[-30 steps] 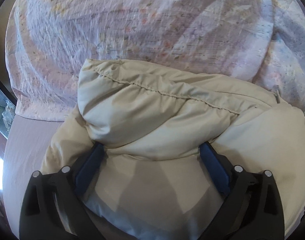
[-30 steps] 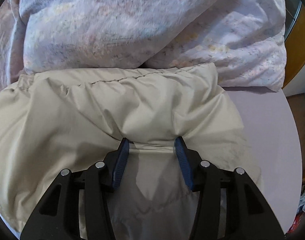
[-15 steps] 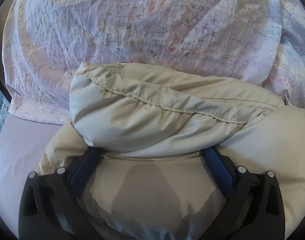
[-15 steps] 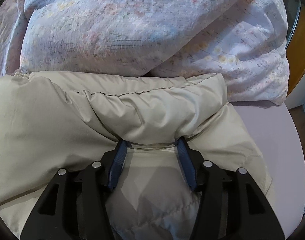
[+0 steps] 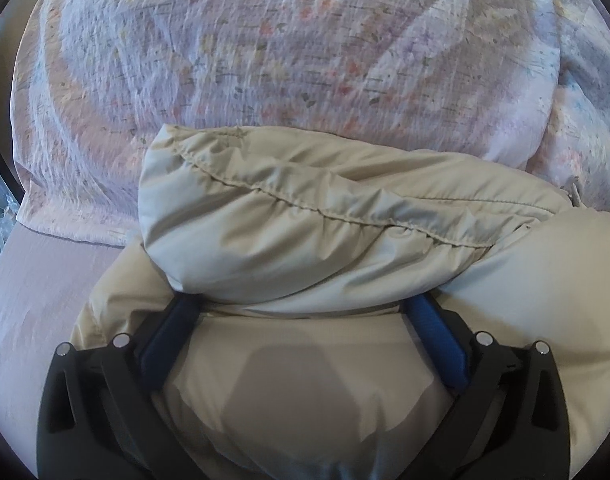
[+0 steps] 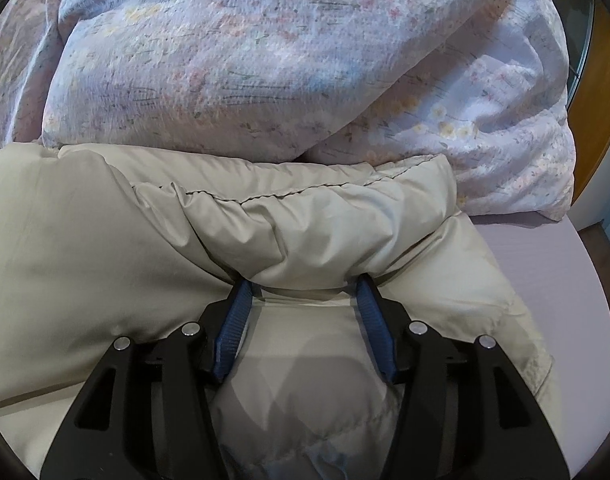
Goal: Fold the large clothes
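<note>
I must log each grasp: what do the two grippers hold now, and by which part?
Both hold the beige jacket. The left gripper and right gripper each have a puffy folded roll of it between wide-spread fingers; the tips are hidden under the fabric.

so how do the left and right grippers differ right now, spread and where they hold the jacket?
Left gripper stands spread wider than right gripper. Left holds the beige jacket near its left end, right near its right end. Both have the padded fold bulging over their blue pads, tips hidden.
</note>
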`<state>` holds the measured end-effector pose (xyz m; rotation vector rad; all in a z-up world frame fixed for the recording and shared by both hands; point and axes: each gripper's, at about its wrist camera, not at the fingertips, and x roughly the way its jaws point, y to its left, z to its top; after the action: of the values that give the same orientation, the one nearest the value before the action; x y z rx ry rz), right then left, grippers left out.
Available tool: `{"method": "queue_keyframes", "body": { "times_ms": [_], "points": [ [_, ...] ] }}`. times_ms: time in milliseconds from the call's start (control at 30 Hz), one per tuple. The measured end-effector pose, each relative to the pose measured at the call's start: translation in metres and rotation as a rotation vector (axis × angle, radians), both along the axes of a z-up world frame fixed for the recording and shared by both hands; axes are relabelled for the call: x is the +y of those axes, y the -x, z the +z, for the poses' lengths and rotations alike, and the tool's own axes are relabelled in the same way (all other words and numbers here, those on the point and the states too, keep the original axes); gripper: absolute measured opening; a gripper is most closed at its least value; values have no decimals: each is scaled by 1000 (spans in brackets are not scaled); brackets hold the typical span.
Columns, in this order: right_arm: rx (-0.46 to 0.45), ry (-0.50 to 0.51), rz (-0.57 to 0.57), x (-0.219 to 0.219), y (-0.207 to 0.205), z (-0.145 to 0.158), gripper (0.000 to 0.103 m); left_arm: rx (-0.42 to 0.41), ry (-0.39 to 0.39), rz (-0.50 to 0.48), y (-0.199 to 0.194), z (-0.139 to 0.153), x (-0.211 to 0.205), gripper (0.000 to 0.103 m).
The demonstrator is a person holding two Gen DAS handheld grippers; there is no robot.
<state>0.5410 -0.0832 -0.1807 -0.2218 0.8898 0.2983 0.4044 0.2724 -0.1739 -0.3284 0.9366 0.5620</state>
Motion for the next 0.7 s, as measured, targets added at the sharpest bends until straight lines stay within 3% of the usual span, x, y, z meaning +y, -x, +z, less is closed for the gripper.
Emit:
{"method": "queue_keyframes", "body": {
  "times_ms": [200,367,500,700],
  "points": [
    [22,20,3,1,-4,5,57,8,-3,-1,4,4,-13,101],
    [187,17,-50,-9,-12,24,63,93,3,-10,10,17,-16,101],
    [259,-58,-141,-46,6,55,75,121,-18,-46,40,41,-26,101],
    [359,-197,-302,-123,42,76,81,149,11,-26,101,61,-28,101]
  ]
}}
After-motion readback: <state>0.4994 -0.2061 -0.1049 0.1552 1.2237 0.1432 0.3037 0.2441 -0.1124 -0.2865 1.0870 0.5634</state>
